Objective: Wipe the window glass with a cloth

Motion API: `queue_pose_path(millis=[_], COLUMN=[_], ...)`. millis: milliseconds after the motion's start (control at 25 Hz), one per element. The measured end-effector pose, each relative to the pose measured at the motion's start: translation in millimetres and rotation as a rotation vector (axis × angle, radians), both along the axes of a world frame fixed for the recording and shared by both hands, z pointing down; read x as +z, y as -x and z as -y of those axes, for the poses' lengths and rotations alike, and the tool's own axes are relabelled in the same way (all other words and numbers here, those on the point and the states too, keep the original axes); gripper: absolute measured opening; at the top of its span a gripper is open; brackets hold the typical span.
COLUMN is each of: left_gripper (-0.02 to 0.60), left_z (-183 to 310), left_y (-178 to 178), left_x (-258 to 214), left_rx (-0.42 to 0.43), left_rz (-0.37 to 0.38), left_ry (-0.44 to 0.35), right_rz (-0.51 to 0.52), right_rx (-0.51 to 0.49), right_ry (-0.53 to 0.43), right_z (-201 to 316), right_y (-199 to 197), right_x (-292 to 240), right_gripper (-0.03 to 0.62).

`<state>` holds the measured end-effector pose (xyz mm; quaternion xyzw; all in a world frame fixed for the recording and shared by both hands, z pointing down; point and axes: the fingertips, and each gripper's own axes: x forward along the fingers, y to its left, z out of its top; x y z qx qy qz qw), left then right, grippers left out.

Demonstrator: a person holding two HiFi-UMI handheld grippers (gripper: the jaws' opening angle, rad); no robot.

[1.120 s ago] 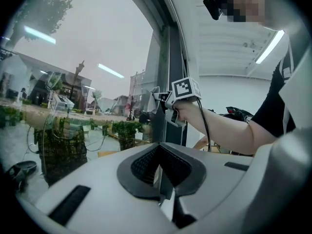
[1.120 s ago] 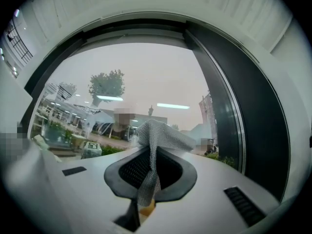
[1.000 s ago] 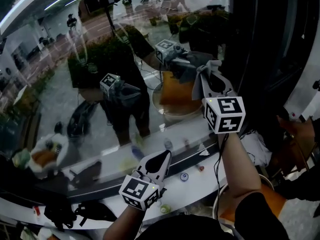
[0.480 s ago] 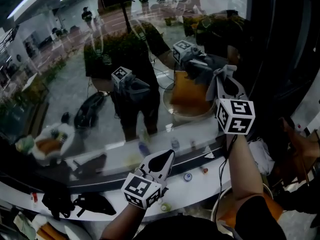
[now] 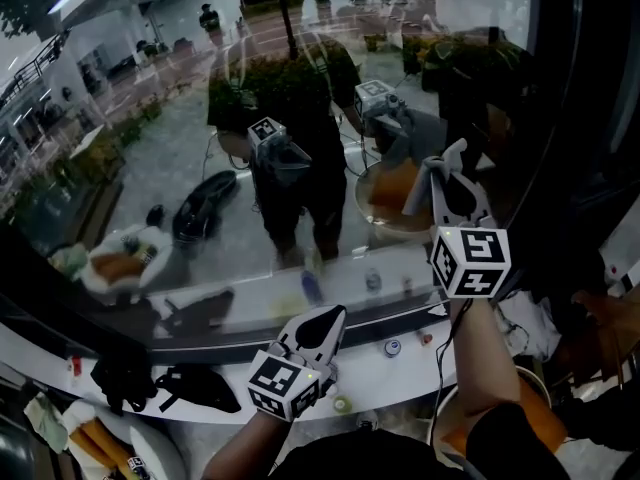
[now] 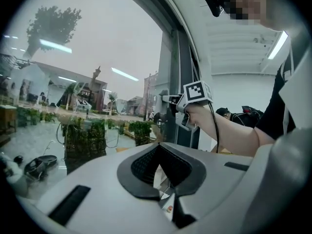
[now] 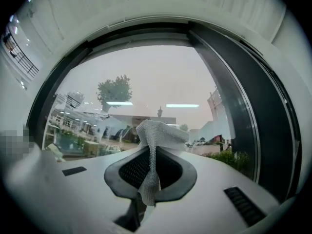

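The clear window glass [image 5: 180,118] stands upright ahead. At its right part, near the dark window frame [image 5: 565,118] beside the glass, the right tongs [image 5: 457,156] press a pale mesh cloth [image 7: 155,130] against the pane. A white sill [image 5: 365,376] runs below the glass. The left tongs [image 5: 333,316] hang over it, below the glass's middle. On the sill, small round caps [image 5: 392,347] lie below the glass's right part and a black bag [image 5: 190,388] below its left.

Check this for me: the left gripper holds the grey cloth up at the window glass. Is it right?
Wrong gripper: the right gripper holds the grey cloth up at the window glass, as the right gripper view shows. The left gripper holds nothing.
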<state>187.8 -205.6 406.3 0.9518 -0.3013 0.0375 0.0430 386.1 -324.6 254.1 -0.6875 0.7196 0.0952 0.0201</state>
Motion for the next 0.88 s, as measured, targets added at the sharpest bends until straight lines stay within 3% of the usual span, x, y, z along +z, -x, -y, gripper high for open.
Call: queue_pose_path(millis=[200, 520, 880], left_gripper=[0.006, 0.006, 0.006], left_z=[-25.3, -68.5, -137.3], left_y=[46.3, 153.9, 241.6], left_x=[6.8, 6.6, 48.9], left_rx=[-0.041, -0.134, -0.165], left_rz=[-0.003, -0.038, -0.081], left_ry=[0.015, 0.026, 0.114], right_rz=[-0.009, 0.0, 0.02], right_rx=[-0.084, -0.171, -0.208], right_ry=[0.017, 0.068, 0.177], right_z=[-32.1, -86.7, -179.3], right_y=[68.9, 187.6, 292.6], right_x=[10.3, 36.4, 112.6], right_gripper=[0.044, 0.044, 0.044])
